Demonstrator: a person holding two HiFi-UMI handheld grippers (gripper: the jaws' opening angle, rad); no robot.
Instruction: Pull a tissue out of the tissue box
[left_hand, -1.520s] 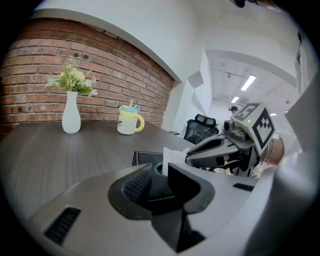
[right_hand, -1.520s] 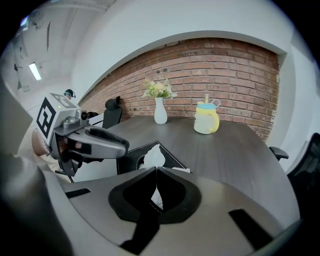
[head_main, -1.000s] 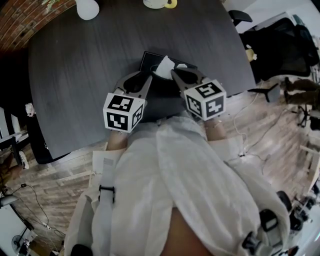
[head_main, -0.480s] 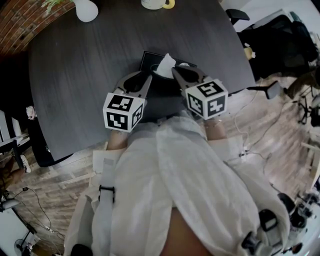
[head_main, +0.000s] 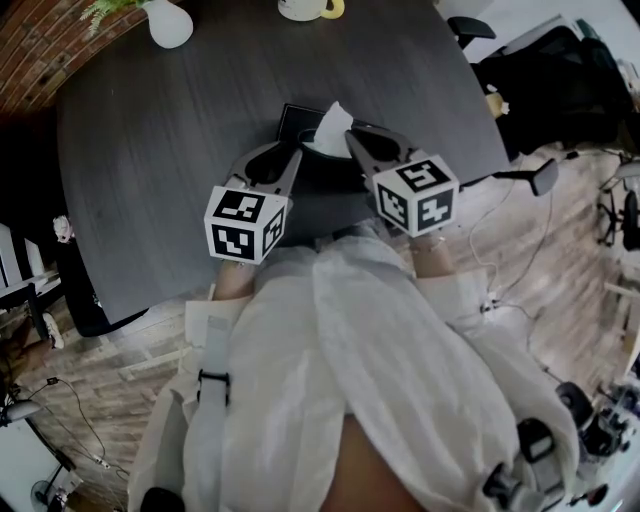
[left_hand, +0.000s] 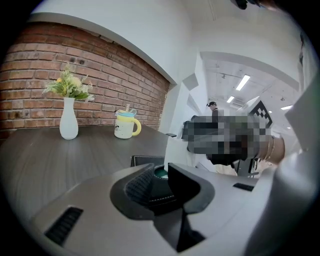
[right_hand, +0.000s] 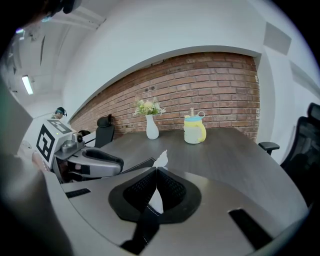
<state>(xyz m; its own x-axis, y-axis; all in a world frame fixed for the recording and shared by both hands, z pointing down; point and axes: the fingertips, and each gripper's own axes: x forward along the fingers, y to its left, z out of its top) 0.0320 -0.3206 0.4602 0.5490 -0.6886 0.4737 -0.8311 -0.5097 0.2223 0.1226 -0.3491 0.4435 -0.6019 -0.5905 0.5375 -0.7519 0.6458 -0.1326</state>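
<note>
The left gripper (head_main: 292, 160) reaches from the near edge over the dark table (head_main: 150, 150) and sits at the near left side of the box (head_main: 298, 122). In its own view its jaws stand a little apart, and the box's stitched near wall fills the gap between them, so they appear clamped on that wall. The box is dark and low. It lies on the table just in front of the person, between the two gripper tips, and a green lining shows inside the opening. A white tissue (head_main: 333, 122) stands up out of the box with its pointed tip tilted away from the person. The right gripper (head_main: 352, 142) comes in from the near right, and its jaws are together on the tissue. In the right gripper view a white strip runs down between the closed pads and the tissue's corner pokes up past them. The two grippers are close to each other, and the tissue rises between their tips. At the table's far edge, well apart from the box, a white vase (head_main: 168, 22) with flowers stands to the left and a pale mug (head_main: 300, 8) with a yellow handle to the right. A brick wall (head_main: 40, 50) runs behind them, and a black chair (head_main: 560, 80) stands off the table's right end.
</note>
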